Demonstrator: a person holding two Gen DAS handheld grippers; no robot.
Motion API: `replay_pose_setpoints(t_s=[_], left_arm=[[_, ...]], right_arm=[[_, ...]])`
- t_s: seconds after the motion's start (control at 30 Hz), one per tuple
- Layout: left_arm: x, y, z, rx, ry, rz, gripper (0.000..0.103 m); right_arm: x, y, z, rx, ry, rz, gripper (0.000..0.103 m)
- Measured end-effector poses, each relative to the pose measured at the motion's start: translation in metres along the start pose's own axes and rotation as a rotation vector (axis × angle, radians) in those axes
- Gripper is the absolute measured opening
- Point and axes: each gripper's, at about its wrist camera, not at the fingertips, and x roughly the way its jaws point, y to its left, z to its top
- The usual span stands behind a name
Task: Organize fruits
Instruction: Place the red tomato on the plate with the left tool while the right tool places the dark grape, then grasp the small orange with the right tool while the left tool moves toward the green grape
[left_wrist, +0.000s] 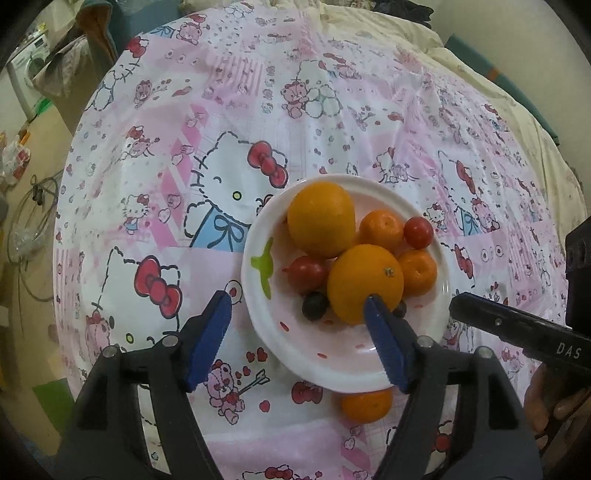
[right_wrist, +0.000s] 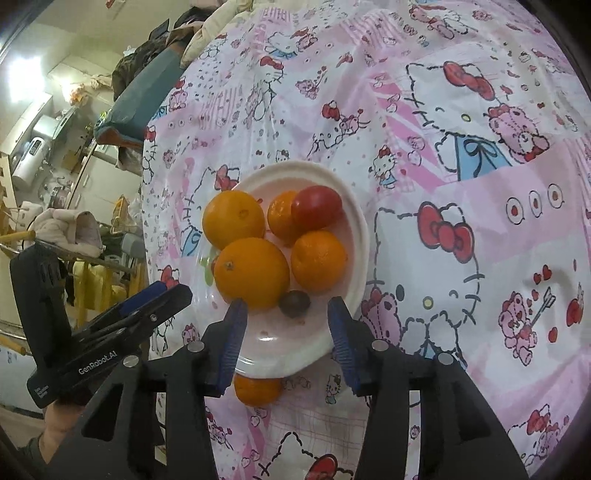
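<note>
We see a white plate (left_wrist: 258, 236) of fruit resting on the tabletop (left_wrist: 221, 110), which is draped in a pink cartoon-cat cloth (right_wrist: 461, 147), and part of the scene is hard to read. The loose mandarin (left_wrist: 366, 405) off the plate lies half tucked under the plate's near rim, so only its near half shows in either view. In the right wrist view 1 dark grape (right_wrist: 294, 303) is plain, while a second small dark fruit in the left wrist view is mostly hidden behind the right finger of the left gripper (left_wrist: 295, 306); we cannot tell what it is. The far tabletop edge is bent by the lens and blurs into bedding and room clutter. On the plate we count 2 large oranges (left_wrist: 320, 220), 2 mandarins (left_wrist: 381, 229) and 2 red tomatoes (left_wrist: 308, 272). The left gripper's jaws stand wide apart and hold nothing; its right finger overlaps the nearer large orange (left_wrist: 364, 282) in the picture, but we cannot tell if it touches. The right gripper (right_wrist: 284, 308) is likewise spread wide and empty, with the grape between its fingertips and the loose mandarin just below its left finger. Each gripper shows at the edge of the other's view.
</note>
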Motion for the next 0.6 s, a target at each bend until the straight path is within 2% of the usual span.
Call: replay_pose_setpoints(t_s=[0.13,0.3,0.43,0.6], left_arm=[[-0.006,0.005,-0.003,-0.009,-0.004,0.003,0.071],[-0.015,0.014,-0.010,-0.022,-0.005,0.017,0.071],[-0.024,0.021,-0.016,-0.038,-0.009,0.021,0.071],[-0.038,0.026,-0.025,-0.029,-0.013,0.036,0.071]], right_arm=[[0.002,0.004,-0.005,0.006,0.025,0.002,0.049],[0.024,0.011,-0.033,0.019,0.158,0.008,0.052],[0.038,0.022,-0.054,-0.012,0.224,0.002,0.052],[0.053,0.031,-0.064,-0.053,0.253,-0.035,0.052]])
